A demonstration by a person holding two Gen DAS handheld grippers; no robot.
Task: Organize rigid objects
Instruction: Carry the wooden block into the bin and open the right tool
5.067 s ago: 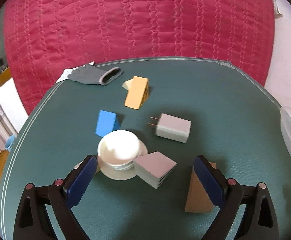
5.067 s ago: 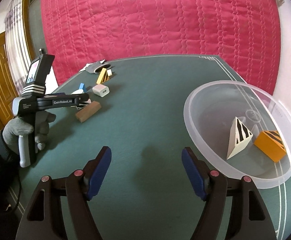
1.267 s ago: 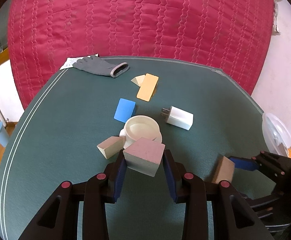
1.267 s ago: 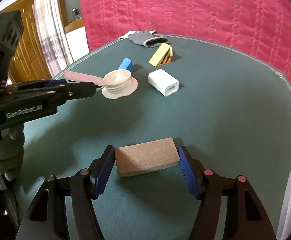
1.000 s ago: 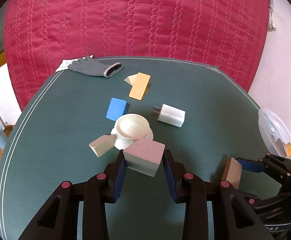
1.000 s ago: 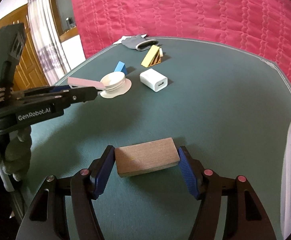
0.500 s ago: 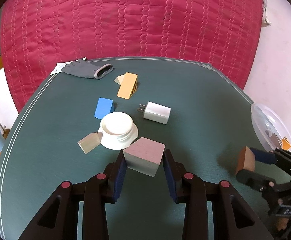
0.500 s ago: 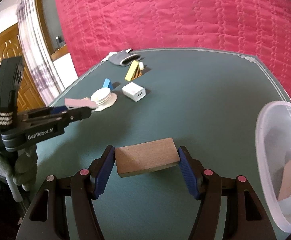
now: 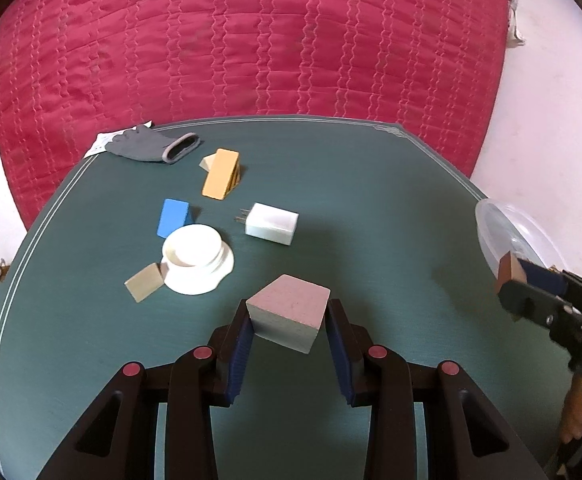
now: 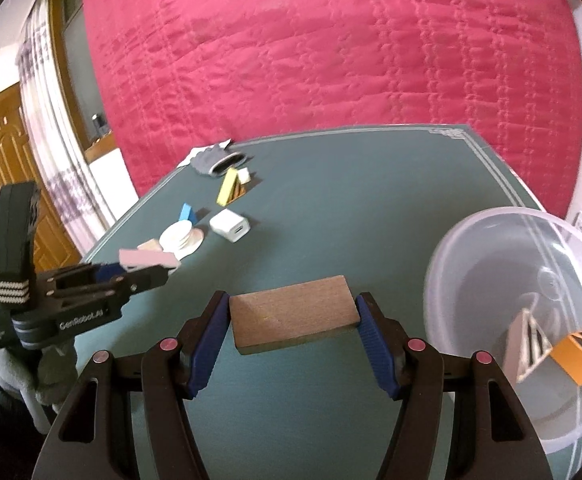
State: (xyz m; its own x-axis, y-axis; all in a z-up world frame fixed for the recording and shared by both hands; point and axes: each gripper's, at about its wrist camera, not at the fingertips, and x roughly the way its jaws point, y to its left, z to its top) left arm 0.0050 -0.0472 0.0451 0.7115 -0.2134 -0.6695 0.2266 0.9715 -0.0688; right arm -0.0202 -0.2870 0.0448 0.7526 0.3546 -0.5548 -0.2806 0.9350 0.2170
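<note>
Here, in the left wrist view, a pinkish-grey block point(image 9: 289, 317) is clamped between the blue pads of the left gripper point(image 9: 289, 338) above the green table point(image 9: 371, 208), while a white charger point(image 9: 271, 223), a white dish point(image 9: 197, 257), a blue block point(image 9: 173, 217) and an orange wedge point(image 9: 220, 179) are seen lying from 12 to 10 o'clock of it. In the right wrist view, a brown wooden block point(image 10: 293, 312) is gripped at both ends by the right gripper point(image 10: 294, 334), and a clear plastic bowl point(image 10: 487, 264) is seen at 3 o'clock, with a striped white wedge point(image 10: 529, 340) and an orange piece point(image 10: 575, 354) inside it.
</note>
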